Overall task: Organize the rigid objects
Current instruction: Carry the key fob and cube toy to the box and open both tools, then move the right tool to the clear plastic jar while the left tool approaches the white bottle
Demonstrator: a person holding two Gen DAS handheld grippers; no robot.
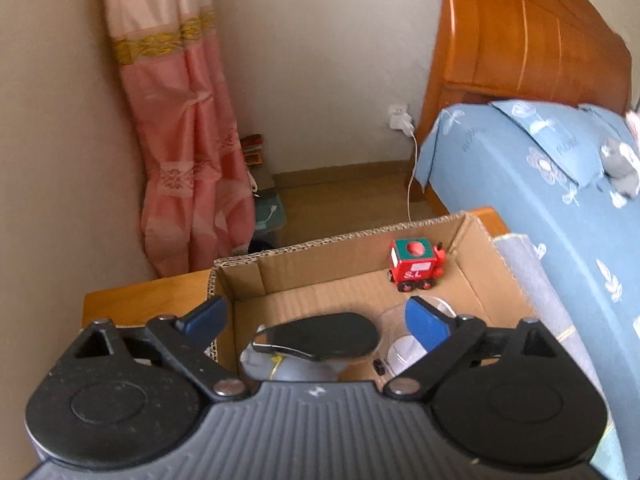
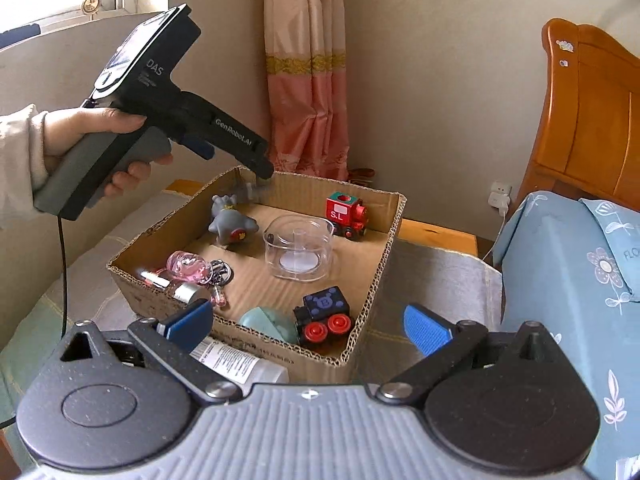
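Apparently the sorting is well along: the open brown cardboard box (image 2: 360,280) at the frame's centre already holds a clear round plastic container (image 2: 298,250), a red toy train engine (image 2: 346,214), a grey rubbery animal figure (image 2: 230,220) and a small black toy engine with red wheels (image 2: 324,316). Both tools stand spread and empty, the left gripper (image 2: 256,184) over the box's upper-left rim, the right gripper (image 2: 308,320) low by its near wall. Next, I reckon, comes fetching the white labelled tube (image 2: 240,364) lying outside at lower left.

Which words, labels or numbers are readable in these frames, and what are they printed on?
"DAS": left tongs' body
"GenRobot.AI": its barrel
"S.L": red toy train
"B": black toy train
"FLO", cut off: pillow
White tube's print: too small
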